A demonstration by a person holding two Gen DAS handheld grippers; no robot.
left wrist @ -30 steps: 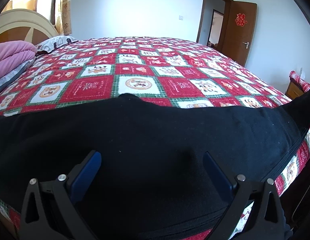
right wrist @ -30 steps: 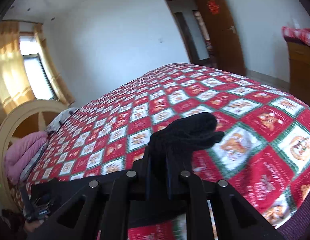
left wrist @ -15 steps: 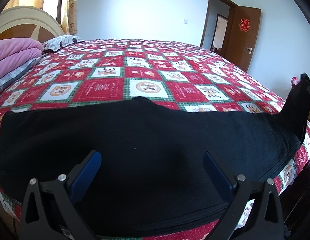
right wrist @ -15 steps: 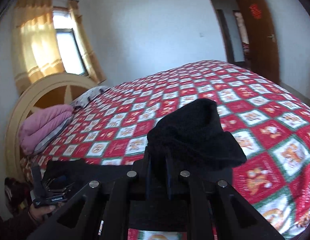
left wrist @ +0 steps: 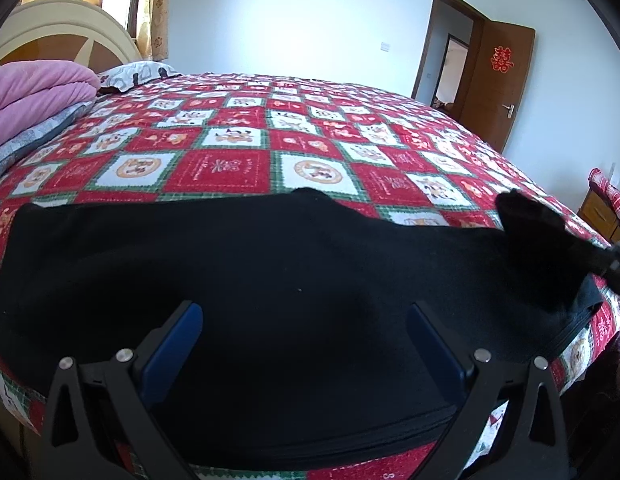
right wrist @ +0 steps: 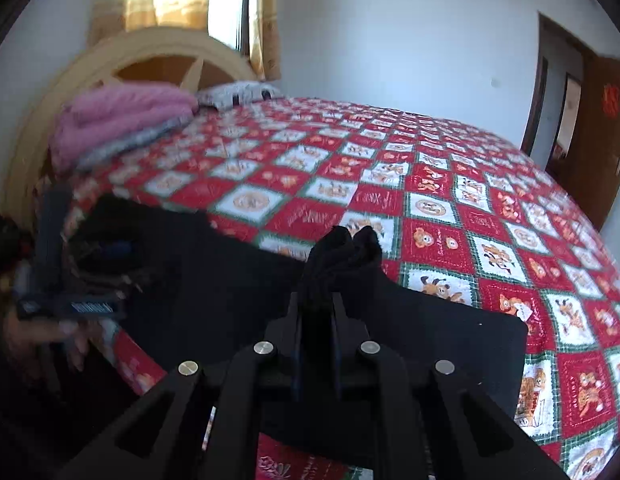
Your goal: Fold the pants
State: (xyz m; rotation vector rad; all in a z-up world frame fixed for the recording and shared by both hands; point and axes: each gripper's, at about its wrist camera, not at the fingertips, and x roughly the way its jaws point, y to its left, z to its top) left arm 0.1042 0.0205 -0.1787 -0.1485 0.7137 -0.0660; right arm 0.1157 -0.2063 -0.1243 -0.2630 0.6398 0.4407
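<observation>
Black pants (left wrist: 269, 280) lie flat across the near edge of a bed with a red checked cover. My left gripper (left wrist: 303, 344) is open and empty, its blue pads just above the middle of the pants. My right gripper (right wrist: 318, 316) is shut on a bunched end of the pants (right wrist: 346, 252) and holds it raised above the flat part of the pants (right wrist: 430, 340). That raised end also shows at the right of the left wrist view (left wrist: 526, 216). The left gripper appears at the far left of the right wrist view (right wrist: 69, 300).
The bed cover (left wrist: 237, 160) stretches far beyond the pants. Folded pink blankets (left wrist: 33, 96) and a pillow (left wrist: 137, 74) lie by the headboard at the left. A brown door (left wrist: 498, 84) stands open at the back right. A wooden cabinet (left wrist: 606, 208) stands right of the bed.
My right gripper has swung left with the pants' end, bringing it in over the flat part of the pants. My left gripper has stayed open over the pants.
</observation>
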